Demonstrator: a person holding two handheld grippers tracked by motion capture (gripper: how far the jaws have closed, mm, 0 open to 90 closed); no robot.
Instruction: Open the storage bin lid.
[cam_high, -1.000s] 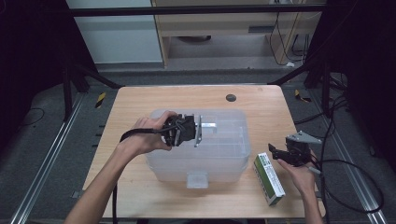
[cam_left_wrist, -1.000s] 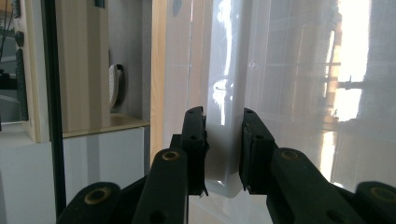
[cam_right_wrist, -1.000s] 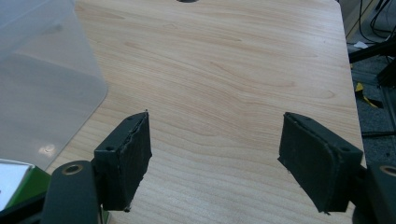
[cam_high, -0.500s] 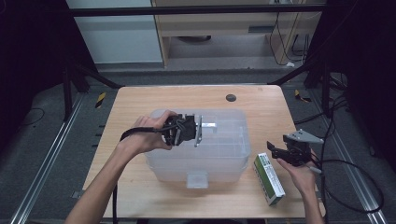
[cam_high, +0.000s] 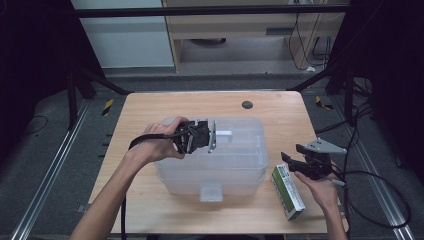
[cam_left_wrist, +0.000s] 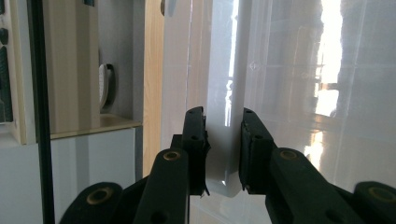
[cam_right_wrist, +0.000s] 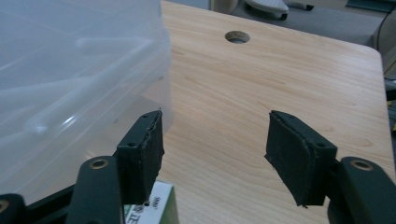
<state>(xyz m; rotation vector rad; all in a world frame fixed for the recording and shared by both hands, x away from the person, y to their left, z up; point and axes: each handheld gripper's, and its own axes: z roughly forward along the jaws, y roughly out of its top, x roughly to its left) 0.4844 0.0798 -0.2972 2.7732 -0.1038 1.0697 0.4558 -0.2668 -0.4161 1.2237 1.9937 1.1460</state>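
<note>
A clear plastic bin (cam_high: 220, 160) with its lid on stands mid-table. My left gripper (cam_high: 200, 136) lies over the lid's left part, shut on the white handle (cam_high: 223, 134) in the lid's top. In the left gripper view the jaws (cam_left_wrist: 223, 116) clamp that white handle (cam_left_wrist: 224, 88) from both sides. My right gripper (cam_high: 289, 161) hovers open at the bin's right end, just above a green and white box (cam_high: 289, 192) lying on the table. In the right gripper view the open gripper (cam_right_wrist: 217, 158) frames bare wood, with the bin (cam_right_wrist: 70, 84) at left and the box's corner (cam_right_wrist: 156, 210) below.
The wooden table (cam_high: 150, 115) has a round hole (cam_high: 247, 104) near its far edge, also seen as the hole (cam_right_wrist: 237, 36) ahead of the right gripper. A closed latch (cam_high: 211, 191) sits on the bin's near side. Cables trail off the table's right.
My right gripper has edged slightly left toward the bin, still open. The left gripper has held still on the handle.
</note>
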